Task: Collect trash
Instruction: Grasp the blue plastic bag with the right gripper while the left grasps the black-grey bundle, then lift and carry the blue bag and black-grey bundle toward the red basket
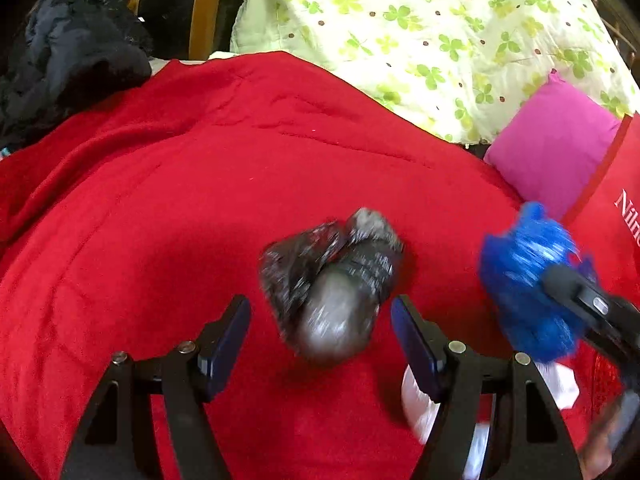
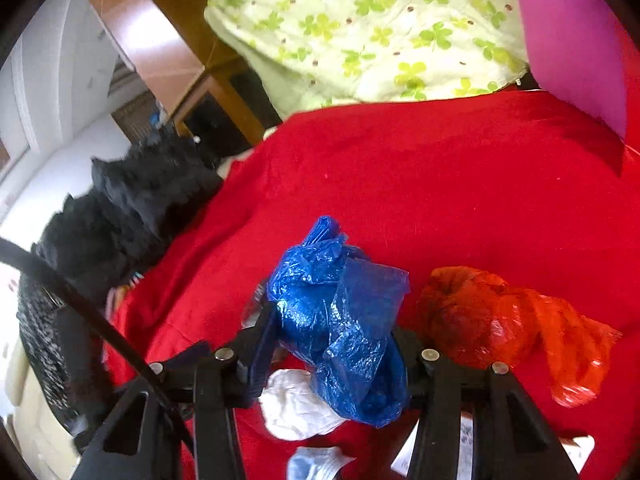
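**Two bags in play, and either could slip**

Left wrist view: the left gripper (image 1: 320, 328) is spread wide, grasping nothing; the crumpled black plastic bag (image 1: 332, 284) sits between the two fingers, apart from both pads, on the red blanket (image 1: 180, 200) near its middle. The bag is blurred, so whether it lies flat or is partly lifted I cannot tell. The risk here, as I judge it: the bag is bulgy and slick, and if the jaws close off-centre they may pinch only a loose fold, which would tear or slide out; a low approach could also catch the blanket with it. At the right edge the right gripper (image 1: 576, 292) carries the blue plastic bag (image 1: 524, 280), close by; the two tools could knock each other if both move inward. White paper scraps (image 1: 420, 400) lie under the left gripper's right finger and may be missed or dragged.

Right wrist view: the right gripper (image 2: 332, 344) is clenched on the blue plastic bag (image 2: 344, 320), which bulges above and hangs below the fingers; the hold seems to take only part of the crumple, so a quick swing might shake it loose. An orange-red plastic bag (image 2: 508, 320) rests on the blanket (image 2: 440, 180) just to the right, still to collect; crumpled white tissue (image 2: 296, 404) and other scraps lie beneath. A black cable (image 2: 80, 300) crosses the left side and could snag. The black garment (image 2: 132, 208) heaps at the blanket's left edge.
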{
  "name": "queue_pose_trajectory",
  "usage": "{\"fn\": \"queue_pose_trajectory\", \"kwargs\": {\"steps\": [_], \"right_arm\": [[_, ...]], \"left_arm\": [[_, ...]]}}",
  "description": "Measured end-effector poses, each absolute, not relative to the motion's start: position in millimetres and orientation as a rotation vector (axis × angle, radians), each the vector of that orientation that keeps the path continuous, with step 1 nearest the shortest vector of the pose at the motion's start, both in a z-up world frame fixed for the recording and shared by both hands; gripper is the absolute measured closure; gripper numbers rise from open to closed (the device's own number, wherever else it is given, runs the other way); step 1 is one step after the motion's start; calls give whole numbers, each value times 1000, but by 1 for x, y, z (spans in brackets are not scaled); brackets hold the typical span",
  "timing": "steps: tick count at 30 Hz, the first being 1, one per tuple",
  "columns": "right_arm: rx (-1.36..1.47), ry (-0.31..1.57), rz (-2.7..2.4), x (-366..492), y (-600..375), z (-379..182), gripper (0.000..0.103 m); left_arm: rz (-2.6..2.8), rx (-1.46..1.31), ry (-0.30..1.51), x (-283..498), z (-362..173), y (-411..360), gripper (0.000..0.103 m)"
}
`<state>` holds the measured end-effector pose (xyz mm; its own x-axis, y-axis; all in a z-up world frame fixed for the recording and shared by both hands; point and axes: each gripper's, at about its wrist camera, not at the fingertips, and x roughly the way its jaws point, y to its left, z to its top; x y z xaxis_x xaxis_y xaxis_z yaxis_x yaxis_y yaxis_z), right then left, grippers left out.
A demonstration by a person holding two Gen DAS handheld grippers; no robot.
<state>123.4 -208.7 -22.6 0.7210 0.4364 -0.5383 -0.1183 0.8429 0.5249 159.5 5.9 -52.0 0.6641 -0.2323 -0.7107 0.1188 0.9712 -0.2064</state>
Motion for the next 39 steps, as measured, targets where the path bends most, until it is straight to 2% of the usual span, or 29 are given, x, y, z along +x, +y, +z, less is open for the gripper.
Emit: {"fn": "queue_pose_trajectory", "kwargs": {"steps": [5, 7, 9, 11, 14, 25, 39], "right_arm": [[479, 667, 299, 107, -214, -9, 52], [475, 645, 286, 100, -216, -4, 52], [479, 619, 268, 89, -226, 2, 52], [488, 596, 251, 78, -238, 7, 52], [492, 554, 224, 64, -251, 16, 52], [471, 426, 188, 10, -279, 49, 52], [432, 358, 136, -29, -309, 68, 52]], "left_arm": [[-191, -151, 859, 179, -63, -3, 30], [-202, -147, 873, 181, -66, -7, 39], [-225, -147, 895, 182, -69, -10, 58], [-237, -145, 900, 180, -70, -11, 66], [-229, -127, 872, 174, -63, -11, 72], [-265, -93, 711, 129, -13, -17, 74], [-332, 75, 556, 64, 32, -72, 74]]}}
